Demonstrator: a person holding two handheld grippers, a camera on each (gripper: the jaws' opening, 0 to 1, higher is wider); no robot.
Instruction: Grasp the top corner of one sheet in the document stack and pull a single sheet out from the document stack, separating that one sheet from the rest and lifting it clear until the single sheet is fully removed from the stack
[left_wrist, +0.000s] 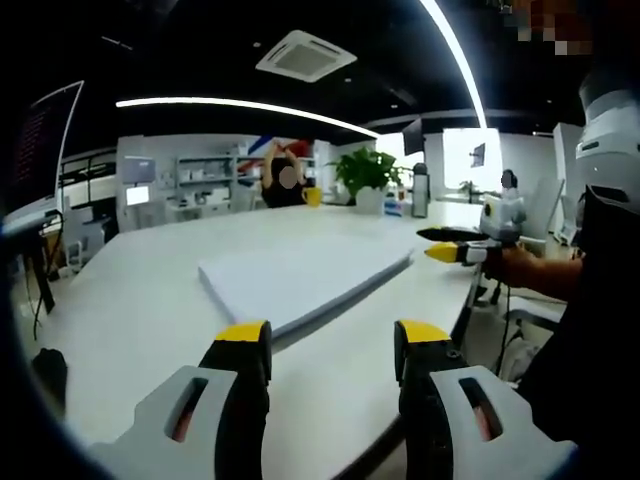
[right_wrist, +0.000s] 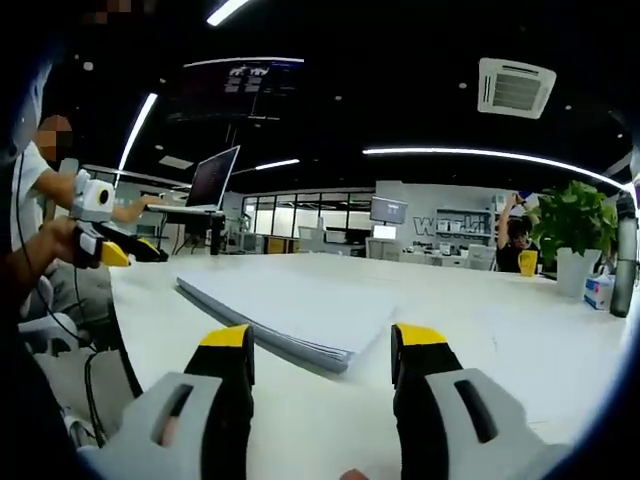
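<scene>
The sheets in the document stack (left_wrist: 300, 275) are too fine to tell apart; in the right gripper view the near edge of the document stack (right_wrist: 290, 315) shows only as thin layered lines. The stack lies flat on a white desk (left_wrist: 140, 310), a near corner pointing toward each claw. In the left gripper view its long axis runs from near left to far right.

The left claw (left_wrist: 333, 345) hangs just short of the stack with its yellow-tipped jaws spread wide and nothing between them. The right claw (right_wrist: 320, 350) is likewise wide apart and empty, poised before the stack's near corner. In the left gripper view the right claw (left_wrist: 440, 245) comes in from the right beyond the stack's far corner, held by a hand; how far its jaws are parted cannot be told from here. In the right gripper view the left claw (right_wrist: 125, 250) shows at the far left, also hand-held.

The room is an open office with a dark ceiling, long light strips and a ceiling vent (left_wrist: 305, 55). A potted plant (left_wrist: 368, 175) and a yellow mug (left_wrist: 312, 196) stand at the desk's far end, where a seated person (left_wrist: 288, 180) has arms raised. A monitor (right_wrist: 212, 180) stands at the far left of the right gripper view.
</scene>
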